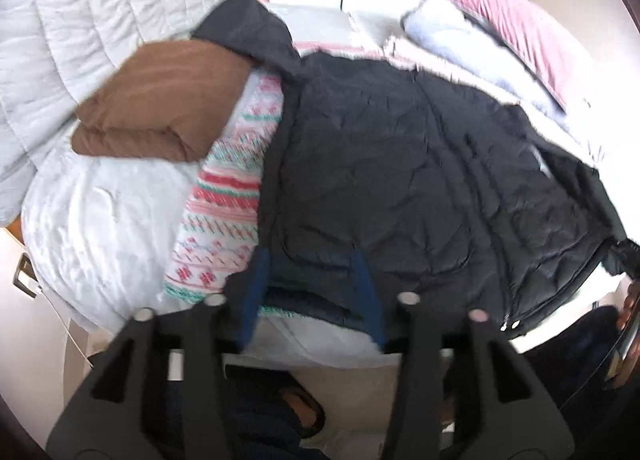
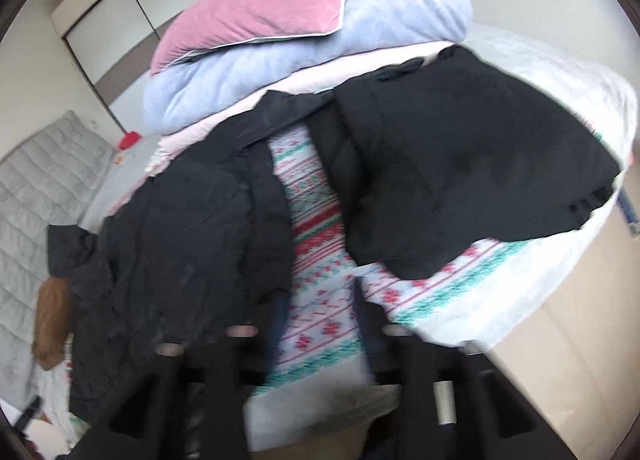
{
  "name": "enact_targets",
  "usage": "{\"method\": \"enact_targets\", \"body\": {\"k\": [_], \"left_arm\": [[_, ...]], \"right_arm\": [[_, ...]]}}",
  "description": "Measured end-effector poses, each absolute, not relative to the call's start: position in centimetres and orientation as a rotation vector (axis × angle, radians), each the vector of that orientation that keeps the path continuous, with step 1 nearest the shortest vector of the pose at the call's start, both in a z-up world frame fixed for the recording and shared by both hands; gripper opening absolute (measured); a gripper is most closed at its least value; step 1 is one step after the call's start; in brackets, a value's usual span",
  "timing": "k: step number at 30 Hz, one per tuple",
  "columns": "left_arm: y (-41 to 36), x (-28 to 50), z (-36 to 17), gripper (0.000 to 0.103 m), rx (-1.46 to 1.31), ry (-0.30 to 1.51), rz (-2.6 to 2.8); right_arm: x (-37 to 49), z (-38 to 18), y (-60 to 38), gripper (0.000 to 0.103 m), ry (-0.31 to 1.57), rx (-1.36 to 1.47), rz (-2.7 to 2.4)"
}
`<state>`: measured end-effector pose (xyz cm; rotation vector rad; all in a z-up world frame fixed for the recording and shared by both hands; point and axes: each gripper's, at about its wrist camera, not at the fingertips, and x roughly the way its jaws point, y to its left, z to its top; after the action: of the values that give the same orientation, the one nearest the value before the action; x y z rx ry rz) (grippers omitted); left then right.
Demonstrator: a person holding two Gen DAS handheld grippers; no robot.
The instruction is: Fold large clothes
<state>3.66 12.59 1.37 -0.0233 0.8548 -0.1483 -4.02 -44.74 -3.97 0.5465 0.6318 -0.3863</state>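
A large black quilted jacket [image 1: 420, 164] lies spread on a patterned blanket [image 1: 228, 196] on the bed. My left gripper [image 1: 312, 260] is open, its blue fingers [image 1: 256, 296] standing over the jacket's near hem without holding it. In the right wrist view the jacket [image 2: 180, 244] lies at the left and a second black garment [image 2: 460, 164] at the right, with the blanket [image 2: 320, 272] showing between them. My right gripper [image 2: 318, 300] is open and empty above that strip of blanket; the view is blurred.
A folded brown garment [image 1: 160, 100] sits left of the jacket. A pink pillow [image 2: 260, 8] and a pale blue blanket [image 2: 300, 60] are stacked at the bed's far end. A grey quilted cover [image 1: 80, 20] stands at the left. The bed's edge [image 1: 320, 348] is just below my left gripper.
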Motion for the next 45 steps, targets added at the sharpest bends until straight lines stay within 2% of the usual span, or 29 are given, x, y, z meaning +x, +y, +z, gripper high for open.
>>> {"method": "enact_targets", "body": {"k": [1, 2, 6, 10, 12, 14, 16, 18, 25, 31, 36, 39, 41, 42, 43, 44, 45], "left_arm": [[12.7, 3.7, 1.9, 0.052, -0.027, 0.843, -0.144], [13.0, 3.8, 2.5, 0.054, -0.038, 0.829, -0.139], [12.9, 5.4, 3.6, 0.063, -0.068, 0.805, -0.127], [11.6, 8.3, 3.7, 0.064, -0.087, 0.809, -0.155], [10.5, 10.2, 3.9, 0.064, -0.097, 0.812, -0.182], [9.4, 11.9, 4.1, 0.064, -0.107, 0.807, -0.205], [7.7, 13.9, 4.3, 0.066, -0.117, 0.811, -0.234], [5.3, 16.5, 4.1, 0.074, -0.109, 0.812, -0.269], [0.2, 24.8, 0.9, 0.074, -0.089, 0.857, -0.231], [0.3, 28.8, -4.7, 0.075, -0.049, 0.934, -0.125], [1.3, 30.1, -7.6, 0.075, -0.028, 1.014, -0.079], [2.2, 30.5, -8.0, 0.075, -0.042, 1.021, -0.074], [2.4, 30.6, -8.0, 0.075, -0.067, 1.032, -0.091], [2.4, 30.7, -8.0, 0.075, -0.068, 1.033, -0.103], [2.3, 30.7, -8.0, 0.075, -0.060, 1.031, -0.109], [2.1, 30.6, -8.0, 0.075, -0.048, 1.029, -0.110], [1.8, 30.7, -8.0, 0.075, -0.037, 1.029, -0.111]], "right_arm": [[-4.3, -3.6, -44.7, 0.061, 0.624, 0.523, -0.396], [-4.4, -2.9, -44.4, 0.064, 0.619, 0.483, -0.406], [-4.7, -0.8, -43.7, 0.066, 0.597, 0.403, -0.393], [-4.9, 2.1, -42.3, 0.067, 0.579, 0.280, -0.369], [-6.4, 3.6, -42.1, 0.071, 0.531, 0.262, -0.305], [-8.0, 5.4, -42.8, 0.080, 0.447, 0.299, -0.256], [-7.9, 6.5, -43.7, 0.083, 0.394, 0.334, -0.283], [-5.0, 6.6, -44.9, 0.083, 0.401, 0.357, -0.239], [5.4, 3.6, -51.8, 0.081, 0.427, 0.635, -0.261], [17.4, 1.6, -54.1, 0.079, 0.608, 0.627, -0.248], [23.3, -3.7, -57.1, 0.078, 0.703, 0.829, -0.345], [25.2, -5.0, -58.9, 0.068, 0.691, 0.858, -0.424], [25.7, -5.4, -59.8, 0.047, 0.665, 0.862, -0.454], [26.1, -5.7, -60.3, 0.039, 0.673, 0.867, -0.469], [26.2, -5.9, -60.8, 0.022, 0.674, 0.877, -0.474], [26.3, -6.0, -61.1, 0.010, 0.664, 0.885, -0.474], [26.0, -6.0, -61.6, 0.009, 0.646, 0.893, -0.474]]}}
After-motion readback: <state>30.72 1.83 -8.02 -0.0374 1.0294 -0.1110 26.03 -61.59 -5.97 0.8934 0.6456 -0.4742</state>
